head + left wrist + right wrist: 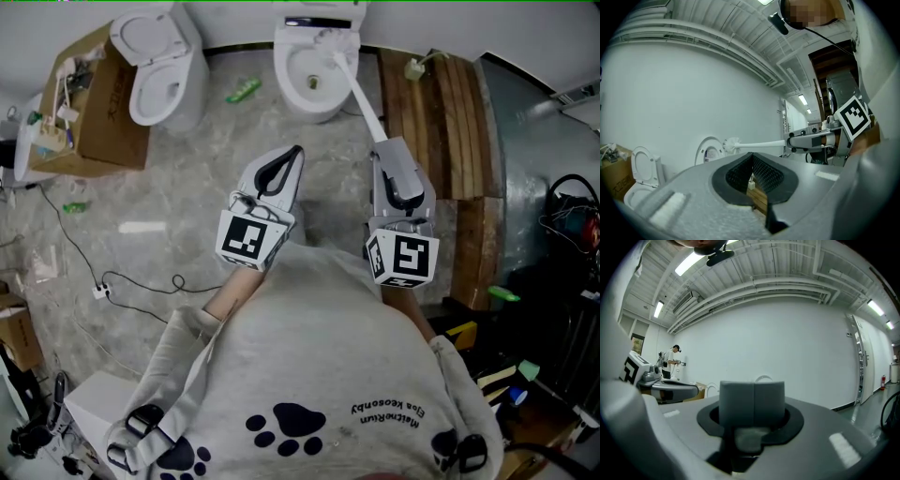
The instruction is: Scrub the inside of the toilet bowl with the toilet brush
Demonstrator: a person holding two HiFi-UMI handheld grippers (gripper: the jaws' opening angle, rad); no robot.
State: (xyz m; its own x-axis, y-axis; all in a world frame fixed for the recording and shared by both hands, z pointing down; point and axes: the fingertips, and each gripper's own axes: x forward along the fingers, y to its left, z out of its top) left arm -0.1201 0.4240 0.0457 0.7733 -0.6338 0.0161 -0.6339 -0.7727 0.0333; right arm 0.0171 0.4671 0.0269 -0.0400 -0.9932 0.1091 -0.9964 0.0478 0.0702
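Two toilets stand at the far side of the floor (187,202). The middle toilet (302,89) is straight ahead and the left toilet (161,80) is beside it, with a small object (243,90) on the floor between them. A box (103,117) stands just left of the left toilet. Planks (448,122) lie right of the middle toilet. In front of that toilet, slightly right, the right gripper (386,143) is closed on the brush (361,94), whose head is at the back edge of the bowl. The left gripper (296,152) is to its left, closed on nothing. A cable (141,281) lies in front of the box.
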